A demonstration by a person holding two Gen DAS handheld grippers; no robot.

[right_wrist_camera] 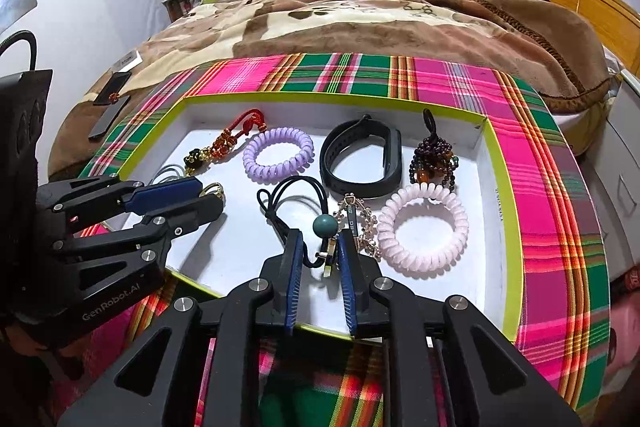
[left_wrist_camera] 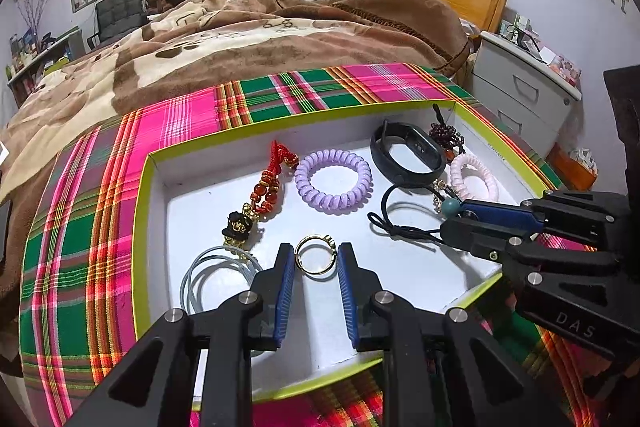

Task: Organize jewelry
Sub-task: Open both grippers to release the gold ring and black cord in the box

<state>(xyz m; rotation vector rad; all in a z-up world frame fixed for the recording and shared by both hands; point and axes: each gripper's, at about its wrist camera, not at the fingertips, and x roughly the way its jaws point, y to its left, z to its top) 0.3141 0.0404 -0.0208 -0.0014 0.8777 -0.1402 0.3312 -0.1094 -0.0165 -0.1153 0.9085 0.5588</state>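
Observation:
A white tray with a lime rim [left_wrist_camera: 280, 119] lies on a plaid cloth and holds the jewelry. My left gripper [left_wrist_camera: 316, 253] is shut on a gold ring [left_wrist_camera: 320, 237], whose edges touch both blue pads. In the right wrist view the ring [right_wrist_camera: 216, 189] shows at that gripper's tip [right_wrist_camera: 210, 193]. My right gripper [right_wrist_camera: 320, 247] stands open around the knot and metal clasp of a black hair tie with a teal bead [right_wrist_camera: 325, 225]; the pads do not press on it. A purple coil tie [right_wrist_camera: 272, 173], a pink coil tie [right_wrist_camera: 420, 267] and a black wristband [right_wrist_camera: 394, 163] lie beyond.
A red bead charm [left_wrist_camera: 266, 195], grey hoops [left_wrist_camera: 192, 279], a dark bead bracelet [right_wrist_camera: 434, 155] and a rhinestone chain [right_wrist_camera: 366, 227] share the tray. The plaid cloth [right_wrist_camera: 440, 79] covers a bed with a brown blanket [left_wrist_camera: 280, 39]. A white drawer unit [left_wrist_camera: 520, 87] stands at the right.

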